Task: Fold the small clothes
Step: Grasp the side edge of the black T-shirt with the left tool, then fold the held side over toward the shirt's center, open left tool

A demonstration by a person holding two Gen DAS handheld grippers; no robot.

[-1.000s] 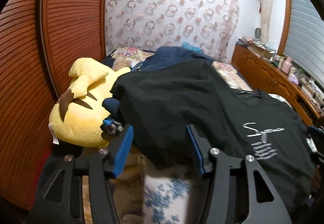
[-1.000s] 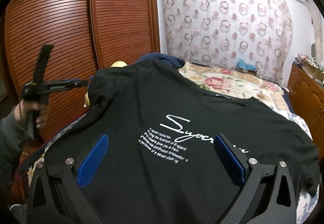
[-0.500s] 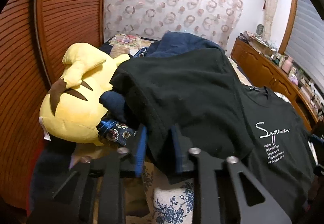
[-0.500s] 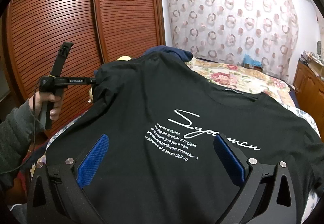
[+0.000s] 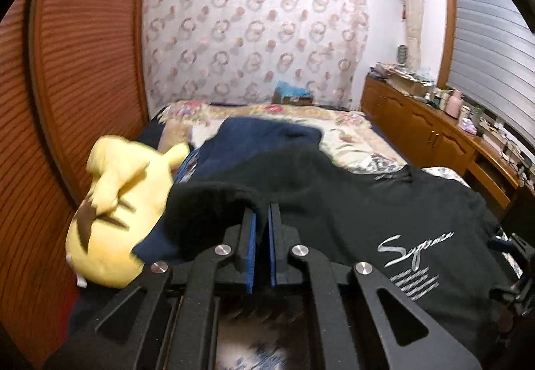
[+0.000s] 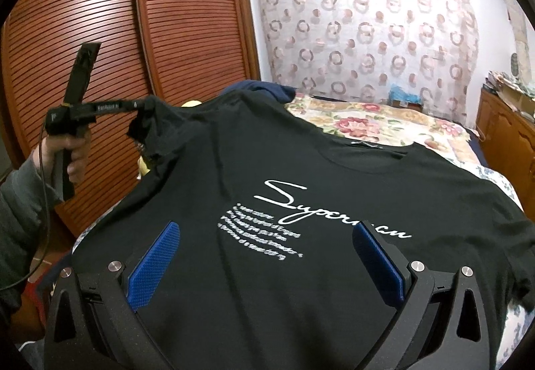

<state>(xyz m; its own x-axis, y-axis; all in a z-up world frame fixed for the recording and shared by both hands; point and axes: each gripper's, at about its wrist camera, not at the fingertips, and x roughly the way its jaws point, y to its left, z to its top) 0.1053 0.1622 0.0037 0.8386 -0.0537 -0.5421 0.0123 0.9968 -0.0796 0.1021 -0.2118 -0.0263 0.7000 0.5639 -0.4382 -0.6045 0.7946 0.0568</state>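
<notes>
A black T-shirt [image 6: 301,189] with white script print lies spread face up over the bed. My left gripper [image 5: 261,212] is shut on the shirt's left sleeve edge [image 5: 214,202] and lifts it; it also shows at the left of the right wrist view [image 6: 138,105], holding the raised sleeve. My right gripper [image 6: 265,244] is wide open and empty, hovering over the shirt's lower front with its blue pads [image 6: 155,261] on either side of the print. The shirt also fills the right of the left wrist view [image 5: 401,229].
A yellow plush toy [image 5: 117,206] lies left of the shirt beside a navy garment [image 5: 260,139]. Red-brown slatted wardrobe doors [image 6: 160,45] stand at the left. A floral bedspread [image 6: 374,122] lies beyond the shirt. A wooden cabinet [image 5: 434,139] runs along the right.
My left gripper closed from open onto the black sleeve edge and has lifted it. The right gripper stayed open over the shirt.
</notes>
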